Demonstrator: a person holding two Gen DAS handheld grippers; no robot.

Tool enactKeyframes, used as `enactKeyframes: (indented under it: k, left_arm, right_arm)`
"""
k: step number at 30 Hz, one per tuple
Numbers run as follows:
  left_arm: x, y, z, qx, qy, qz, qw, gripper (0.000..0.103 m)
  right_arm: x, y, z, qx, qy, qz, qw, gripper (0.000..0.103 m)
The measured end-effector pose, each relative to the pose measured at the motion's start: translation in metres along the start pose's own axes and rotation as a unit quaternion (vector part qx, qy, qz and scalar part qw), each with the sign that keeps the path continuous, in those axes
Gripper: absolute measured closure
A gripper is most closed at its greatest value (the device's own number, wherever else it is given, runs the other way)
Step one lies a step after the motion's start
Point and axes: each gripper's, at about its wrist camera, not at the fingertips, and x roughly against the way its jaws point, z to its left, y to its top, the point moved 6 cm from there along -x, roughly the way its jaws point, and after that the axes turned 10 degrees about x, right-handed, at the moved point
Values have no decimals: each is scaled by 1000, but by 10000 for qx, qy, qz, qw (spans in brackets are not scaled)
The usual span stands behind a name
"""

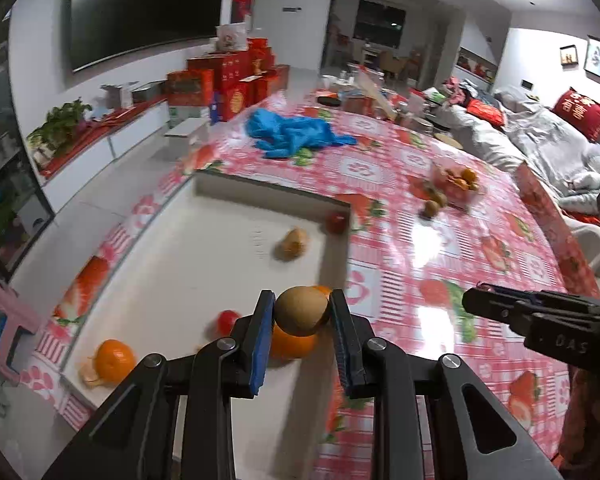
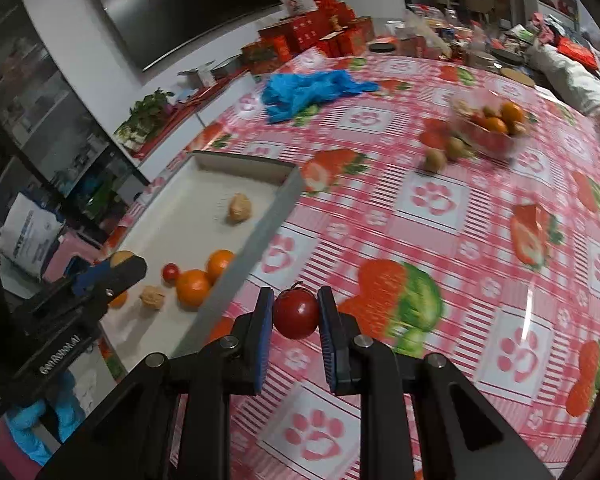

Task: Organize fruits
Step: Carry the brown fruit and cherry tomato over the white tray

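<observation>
Kiwi (image 1: 300,311) pinched between left fingers (image 1: 262,320); tomato (image 2: 296,313) between right fingers (image 2: 265,322)

Kiwi (image 1: 301,311): brown, oval, clamped between left gripper (image 1: 302,312) pads, held above white tray (image 1: 204,248).

Small red tomato (image 2: 297,314): glossy, stem up, clamped between right gripper (image 2: 296,314) pads, above tablecloth just outside tray's wall.

Tray contents: two whole oranges (image 2: 193,287) side by side near right wall, small red tomato (image 2: 170,272) beside them, two pale peeled pieces (image 2: 239,208), partly peeled orange (image 1: 114,360) at near left corner.

Clear bowl (image 2: 488,130) well apart on table: oranges and red fruit inside; two kiwis (image 2: 444,154) just beside it.
</observation>
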Motion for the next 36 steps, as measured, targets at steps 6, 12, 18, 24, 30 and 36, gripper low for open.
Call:
enactKeyframes:
  k: [6,12,18,24,30,36]
  left_arm:
    - [-7,-2,26,131,253,-15,9996,74]
    - [-12,0,45,236,475,-51,9986,74]
    - [-22,-2,65,444,652,43,9969,74]
    - [-31,-7,70,487,716,120,9962,74]
    - [-41,-16,74,536,713,317,9955,74]
    - [-42,-21,76,546,833,379,9943,74]
  right_arm:
    - [-16,17,32,252,154,82,9995,79]
    - [-37,35,55,401,307,200,9985,79]
    - [-62,45,75,375,514,376,9973,79]
    - [-89,42,89,478,532,613,9956,79]
    - [-98,38,91,544,556,750,9941,77]
    - [-97,39,91,535,590,743,9941,42]
